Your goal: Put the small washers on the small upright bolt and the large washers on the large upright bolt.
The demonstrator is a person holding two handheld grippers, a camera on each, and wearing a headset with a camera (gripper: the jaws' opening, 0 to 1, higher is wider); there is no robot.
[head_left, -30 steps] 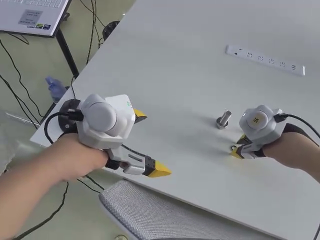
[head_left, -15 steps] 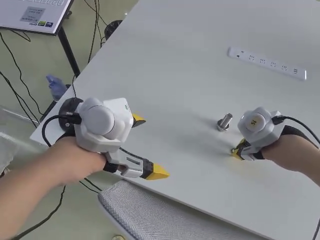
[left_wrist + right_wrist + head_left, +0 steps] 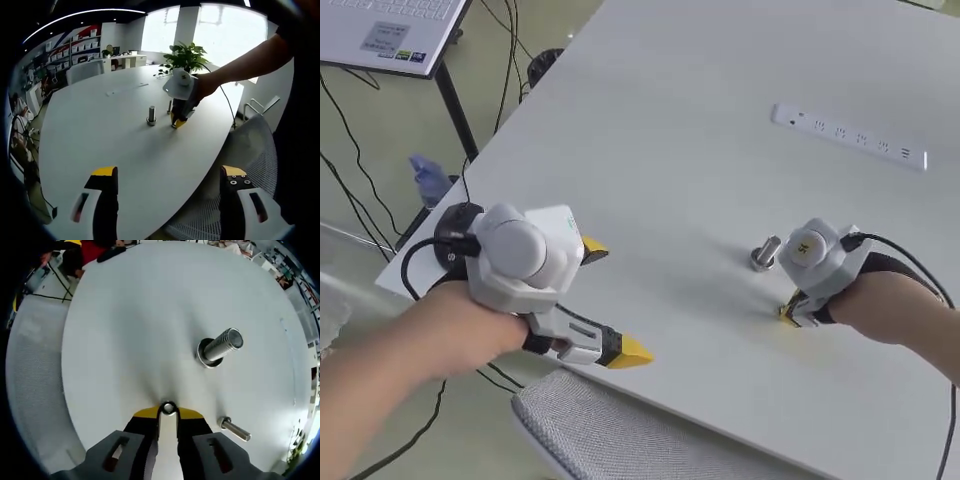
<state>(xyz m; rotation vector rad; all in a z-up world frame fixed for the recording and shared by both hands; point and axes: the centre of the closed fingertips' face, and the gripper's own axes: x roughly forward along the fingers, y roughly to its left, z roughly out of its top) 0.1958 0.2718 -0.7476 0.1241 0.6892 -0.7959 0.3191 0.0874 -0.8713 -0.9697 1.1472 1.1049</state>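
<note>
- Left gripper: held at the near edge of the table, well away from the large bolt. Its tongs are spread wide with nothing between them. In the left gripper view, the gap between its tips shows bare table.
- Right gripper: just beside the large bolt on the person's side, tips down at the table surface.
- Right gripper view: the tongs are almost together and pinch a washer between the yellow tips. The washer looks small. I cannot tell whether it is lifted or resting on the table.
- Large bolt: upright, past the right gripper's tips and clear of them. There is a flat ring at its foot; I cannot tell whether that is a washer or the bolt's own head.
- Small bolt: upright, near the large bolt and close beside the right gripper's tips, touching neither.
- Left gripper view: the large bolt stands mid-table, the right gripper is just beside it, and the small bolt is just behind that gripper.
- Power strip: flat on the table, well beyond the large bolt on the far side.
- Chair: grey mesh seat on the near side of the large bolt, below the table edge.
- Laptop: on a separate stand off the table, far from the large bolt, past the left gripper.
</note>
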